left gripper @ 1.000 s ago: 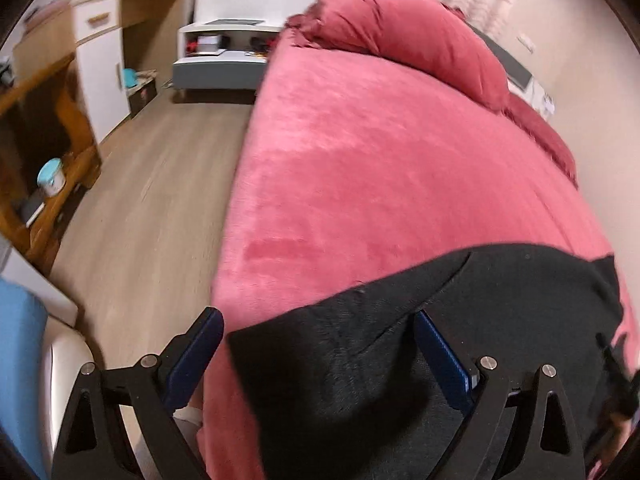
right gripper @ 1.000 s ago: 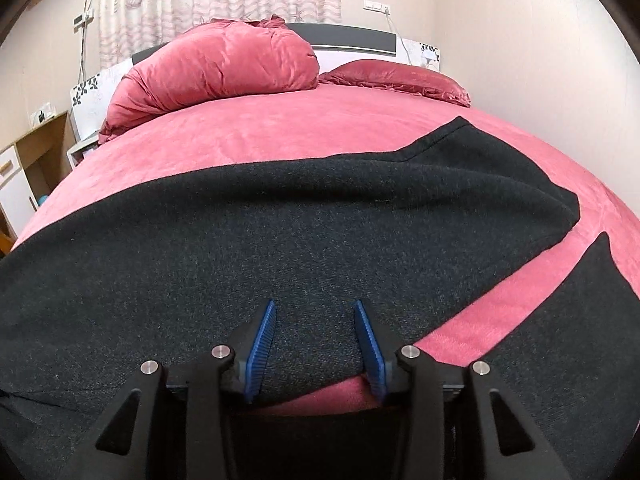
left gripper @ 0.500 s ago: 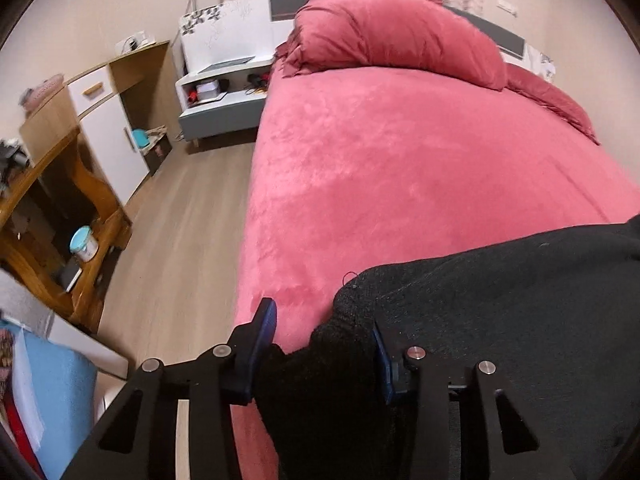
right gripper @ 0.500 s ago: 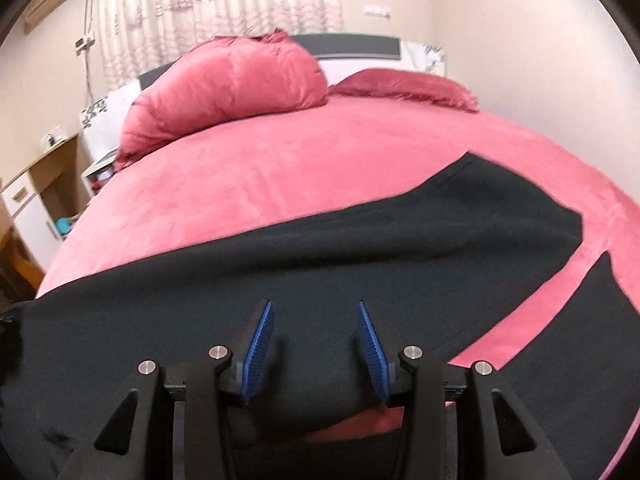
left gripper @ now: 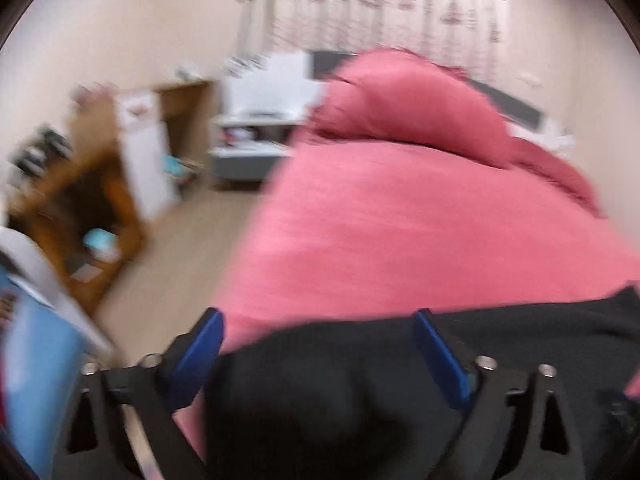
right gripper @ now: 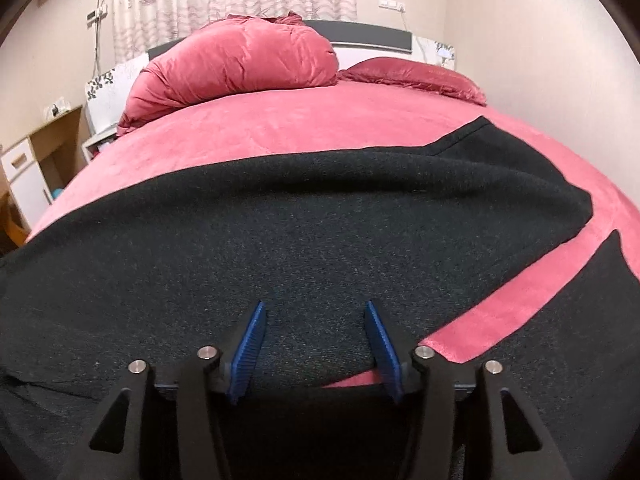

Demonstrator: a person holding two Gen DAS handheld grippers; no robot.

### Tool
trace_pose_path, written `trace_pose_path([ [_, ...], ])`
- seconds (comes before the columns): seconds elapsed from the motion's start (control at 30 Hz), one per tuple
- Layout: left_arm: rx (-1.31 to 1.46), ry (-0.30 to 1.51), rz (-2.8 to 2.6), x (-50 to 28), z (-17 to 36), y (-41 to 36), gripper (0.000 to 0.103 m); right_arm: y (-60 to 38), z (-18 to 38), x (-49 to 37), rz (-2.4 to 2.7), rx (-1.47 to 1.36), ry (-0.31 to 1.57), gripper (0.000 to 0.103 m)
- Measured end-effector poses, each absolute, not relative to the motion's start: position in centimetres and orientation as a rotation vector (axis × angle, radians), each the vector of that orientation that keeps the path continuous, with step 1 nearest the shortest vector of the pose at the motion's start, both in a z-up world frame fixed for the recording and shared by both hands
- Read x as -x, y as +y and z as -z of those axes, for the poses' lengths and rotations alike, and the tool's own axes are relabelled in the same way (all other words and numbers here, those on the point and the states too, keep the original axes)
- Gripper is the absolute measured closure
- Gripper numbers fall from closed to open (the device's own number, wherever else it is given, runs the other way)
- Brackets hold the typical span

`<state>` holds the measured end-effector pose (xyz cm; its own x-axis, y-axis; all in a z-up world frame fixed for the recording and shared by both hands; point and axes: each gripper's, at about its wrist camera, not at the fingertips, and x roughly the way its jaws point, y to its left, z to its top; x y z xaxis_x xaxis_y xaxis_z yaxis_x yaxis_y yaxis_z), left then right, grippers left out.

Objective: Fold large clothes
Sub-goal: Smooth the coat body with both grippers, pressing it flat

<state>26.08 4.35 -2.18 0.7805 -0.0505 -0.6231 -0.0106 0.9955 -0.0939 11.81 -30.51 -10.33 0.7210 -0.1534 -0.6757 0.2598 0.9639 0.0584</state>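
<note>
A large black garment (right gripper: 280, 220) lies spread across the near half of the pink bed cover (right gripper: 300, 128), with a strip of cover showing on its right side. My right gripper (right gripper: 315, 308) hovers low over the garment's near edge; its jaws are opening, and a fold of black cloth lies between the blue pads without being pinched. The left wrist view is blurred by motion. There my left gripper (left gripper: 316, 316) stands wide, its jaws opening, above the garment's left end (left gripper: 360, 380) near the bed's left edge, and holds nothing.
A bunched pink duvet (right gripper: 236, 68) and a pillow (right gripper: 416, 78) lie at the headboard. Left of the bed are bare wood floor (left gripper: 180, 248), a wooden desk (left gripper: 80, 208), a white cabinet (left gripper: 148, 160) and a nightstand (left gripper: 256, 136). Something blue (left gripper: 36, 380) is at the near left.
My left gripper shut on the garment's left end, then let go and sprang wide while swinging up and right. My right gripper's jaws widened; the garment's near edge settled flatter.
</note>
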Motion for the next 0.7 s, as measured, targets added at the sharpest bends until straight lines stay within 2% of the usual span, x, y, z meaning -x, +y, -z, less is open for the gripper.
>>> trace_pose_path([
  [0.07,0.074,0.739,0.125,-26.4,3.8,0.6,0.001,-30.9,9.8,-12.1,0.161,-0.174,0.765,0.040],
  [0.13,0.012,0.802,0.217,-27.2,6.6,-3.4,0.001,-32.8,8.4,-12.3,0.078,-0.204,0.797,0.041],
  [0.23,-0.113,0.856,0.218,-27.8,10.6,-6.4,0.000,-37.1,5.6,-11.6,0.088,-0.195,0.741,0.041],
  [0.27,-0.098,0.804,0.229,-27.3,10.5,-6.1,0.000,-39.0,4.6,-11.8,0.109,-0.187,0.726,0.040],
  [0.5,-0.004,0.783,0.287,-26.9,10.6,-4.6,0.000,-58.2,0.4,-18.9,0.484,-0.236,0.713,0.038],
  [0.7,0.013,0.778,0.298,-26.3,11.1,-4.5,0.000,-69.5,2.8,-26.6,0.585,-0.622,0.796,0.038],
])
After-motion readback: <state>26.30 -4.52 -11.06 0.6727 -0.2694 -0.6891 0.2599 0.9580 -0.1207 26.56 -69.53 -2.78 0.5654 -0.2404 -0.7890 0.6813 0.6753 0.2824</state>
